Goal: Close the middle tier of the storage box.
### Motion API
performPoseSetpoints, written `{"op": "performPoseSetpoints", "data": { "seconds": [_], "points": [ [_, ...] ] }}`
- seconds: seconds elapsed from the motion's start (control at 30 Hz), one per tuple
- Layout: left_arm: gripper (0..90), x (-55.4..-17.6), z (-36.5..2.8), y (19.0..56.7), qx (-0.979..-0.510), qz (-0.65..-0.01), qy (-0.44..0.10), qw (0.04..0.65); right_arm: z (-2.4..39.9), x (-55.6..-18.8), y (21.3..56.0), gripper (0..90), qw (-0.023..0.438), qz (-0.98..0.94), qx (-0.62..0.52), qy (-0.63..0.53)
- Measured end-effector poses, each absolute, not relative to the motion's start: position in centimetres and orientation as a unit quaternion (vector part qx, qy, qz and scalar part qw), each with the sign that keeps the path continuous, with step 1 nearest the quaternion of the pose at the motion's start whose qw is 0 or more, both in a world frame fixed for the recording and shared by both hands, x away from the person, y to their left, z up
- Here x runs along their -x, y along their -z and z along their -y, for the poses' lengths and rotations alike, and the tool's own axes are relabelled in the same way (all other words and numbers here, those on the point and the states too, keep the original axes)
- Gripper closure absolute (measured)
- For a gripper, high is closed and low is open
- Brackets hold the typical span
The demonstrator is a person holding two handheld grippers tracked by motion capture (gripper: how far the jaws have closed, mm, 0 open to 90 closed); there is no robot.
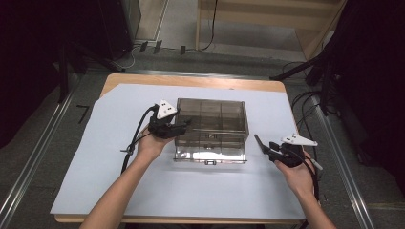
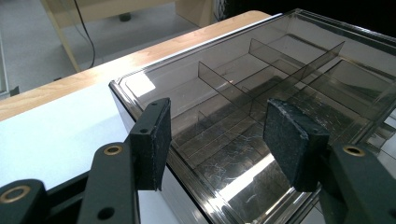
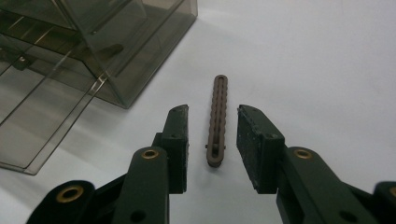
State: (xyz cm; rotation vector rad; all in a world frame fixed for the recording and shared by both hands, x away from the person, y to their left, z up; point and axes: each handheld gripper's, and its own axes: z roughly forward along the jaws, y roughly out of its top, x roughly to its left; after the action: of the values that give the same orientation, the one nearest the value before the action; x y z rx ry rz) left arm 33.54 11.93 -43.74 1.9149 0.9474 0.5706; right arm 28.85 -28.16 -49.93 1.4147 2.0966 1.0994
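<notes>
The compartment box point(image 2: 261, 93) at the centre is showing as smoky clear plastic, glossy and finely scratched. The brown strip point(image 3: 217, 120) at mid-frame is looking like matt, ribbed plastic. The white sheet point(image 1: 200, 186) is appearing smooth and matt over the pale wooden table point(image 1: 191, 81). Both grippers' pads point(image 2: 156, 140) are looking rough and matt black.

Table point(image 1: 114, 82): white sheet point(image 1: 110, 157), box point(image 1: 210, 143), strip point(image 3: 217, 121)

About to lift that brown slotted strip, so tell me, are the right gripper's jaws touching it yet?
Apart. In the right gripper view the brown slotted strip lies between the right gripper jaws, with white sheet showing on both sides of it.
</notes>
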Motion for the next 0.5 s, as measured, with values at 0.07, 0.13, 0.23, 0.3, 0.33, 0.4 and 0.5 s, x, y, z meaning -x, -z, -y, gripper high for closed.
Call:
{"op": "performPoseSetpoints", "data": {
  "seconds": [0.07,0.13,0.23,0.3,0.33,0.4,0.5],
  "points": [
    [43.4,-33.5,-11.9,43.7,-0.774,-0.382,-0.231,0.448,28.1,-29.1,49.8,65.1,0.196,-0.753,-0.500,-0.380],
    [43.3,-33.5,-11.9,43.7,-0.774,-0.382,-0.231,0.448,28.0,-29.3,49.6,65.4,0.195,-0.754,-0.500,-0.379],
    [43.4,-33.6,-11.9,43.7,-0.775,-0.383,-0.230,0.448,27.9,-29.8,49.2,66.0,0.195,-0.752,-0.500,-0.383],
    [43.3,-33.5,-11.9,43.7,-0.775,-0.383,-0.230,0.447,27.7,-30.1,49.2,66.5,0.196,-0.759,-0.499,-0.371],
    [43.4,-33.5,-11.9,43.7,-0.775,-0.383,-0.230,0.447,27.6,-30.2,49.2,66.6,0.196,-0.760,-0.498,-0.369],
    [43.4,-33.5,-11.9,43.7,-0.775,-0.383,-0.230,0.447,27.4,-30.4,49.0,67.1,0.195,-0.761,-0.497,-0.369],
    [43.4,-33.6,-11.9,43.7,-0.776,-0.382,-0.230,0.445,27.3,-30.9,48.9,67.7,0.193,-0.760,-0.498,-0.370]
  ]
}}
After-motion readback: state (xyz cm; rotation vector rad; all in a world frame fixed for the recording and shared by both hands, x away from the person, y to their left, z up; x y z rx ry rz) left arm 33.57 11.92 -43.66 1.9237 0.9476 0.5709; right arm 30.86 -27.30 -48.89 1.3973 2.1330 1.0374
